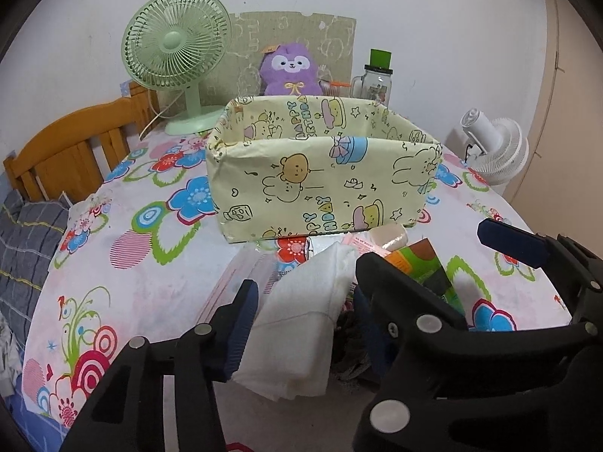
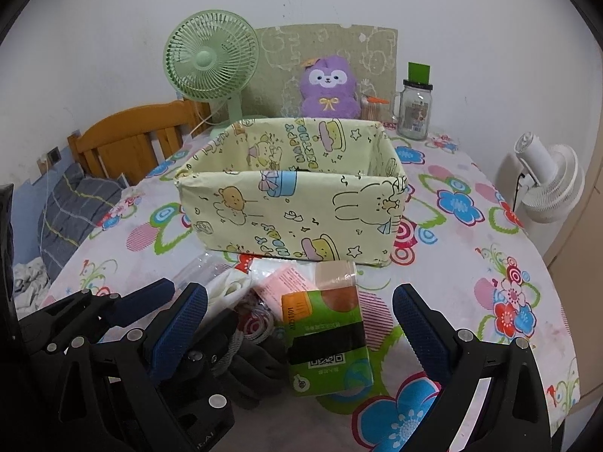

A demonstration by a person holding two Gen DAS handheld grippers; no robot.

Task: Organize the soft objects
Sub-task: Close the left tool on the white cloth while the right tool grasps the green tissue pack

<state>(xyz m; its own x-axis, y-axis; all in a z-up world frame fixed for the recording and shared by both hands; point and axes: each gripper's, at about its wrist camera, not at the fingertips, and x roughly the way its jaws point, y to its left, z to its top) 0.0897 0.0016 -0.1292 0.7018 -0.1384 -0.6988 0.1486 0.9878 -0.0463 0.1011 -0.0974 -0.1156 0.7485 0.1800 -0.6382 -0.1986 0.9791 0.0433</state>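
A pale yellow cartoon-print box (image 1: 320, 184) (image 2: 294, 218) stands open-topped on the flowered tablecloth. In front of it lies a pile of soft items. A folded white cloth (image 1: 297, 339) sits between the fingers of my left gripper (image 1: 307, 278); the left pad touches it, the right pad stands just off its edge. My right gripper (image 2: 299, 292) is wide open over a green tissue pack (image 2: 324, 339), without touching it. A pink packet (image 2: 290, 282), a beige bundle (image 2: 335, 273) and a dark grey corded item (image 2: 260, 361) lie beside the pack.
Behind the box stand a green desk fan (image 1: 177, 45), a purple plush toy (image 1: 290, 71) and a glass jar (image 2: 414, 113). A white fan (image 2: 546, 184) is off the table's right edge. A wooden headboard (image 1: 75, 143) and bedding are at the left.
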